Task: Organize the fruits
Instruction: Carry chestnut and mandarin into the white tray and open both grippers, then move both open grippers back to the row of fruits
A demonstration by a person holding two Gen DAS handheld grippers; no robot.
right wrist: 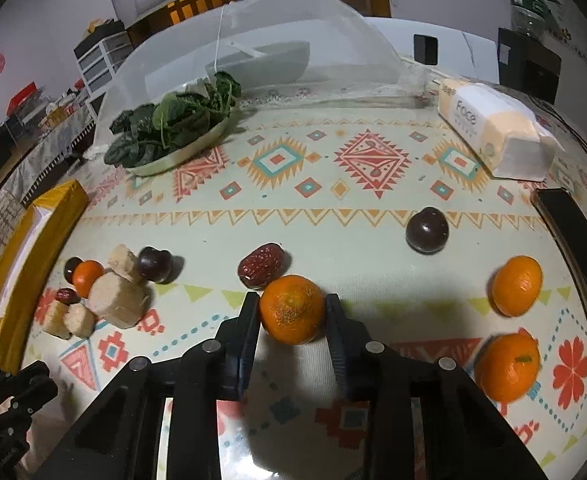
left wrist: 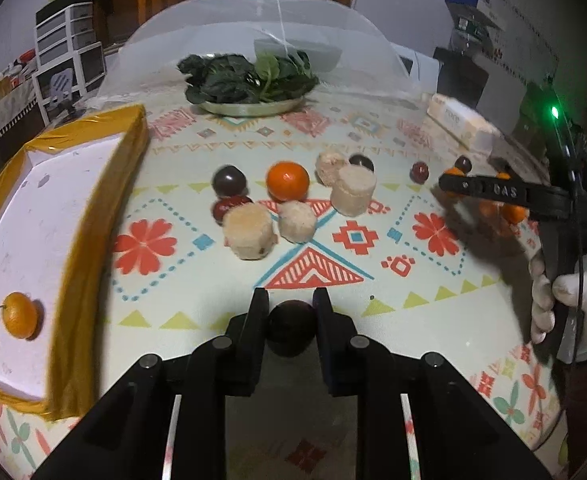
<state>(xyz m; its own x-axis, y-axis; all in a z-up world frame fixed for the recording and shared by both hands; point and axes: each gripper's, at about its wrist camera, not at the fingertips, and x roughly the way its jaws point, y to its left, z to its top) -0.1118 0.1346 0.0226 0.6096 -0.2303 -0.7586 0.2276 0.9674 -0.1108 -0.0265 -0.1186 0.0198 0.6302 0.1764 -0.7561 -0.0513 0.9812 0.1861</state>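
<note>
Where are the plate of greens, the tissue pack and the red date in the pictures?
plate of greens (right wrist: 165,162): right wrist view, on the plate's front rim.
tissue pack (right wrist: 489,128): right wrist view, on its top face.
red date (right wrist: 261,266): right wrist view, on its wrinkled middle.

- Both views are dimly lit indoors, with dark vignetted corners from the fisheye lens.
- Straight lines bow strongly toward the edges; the worktop (right wrist: 333,208) bulges like a dome.
- The yellow-edged box (left wrist: 93,240) smears with motion blur in the left wrist view.
- The right hand-held gripper (left wrist: 445,184) there also looks blurred, and a green lamp (left wrist: 553,112) on it flares.
- Soft shadows fall beside the orange (right wrist: 292,309) and plum (right wrist: 428,231), toward the right.
- Foreground gripper bodies are nearly featureless black.
</note>
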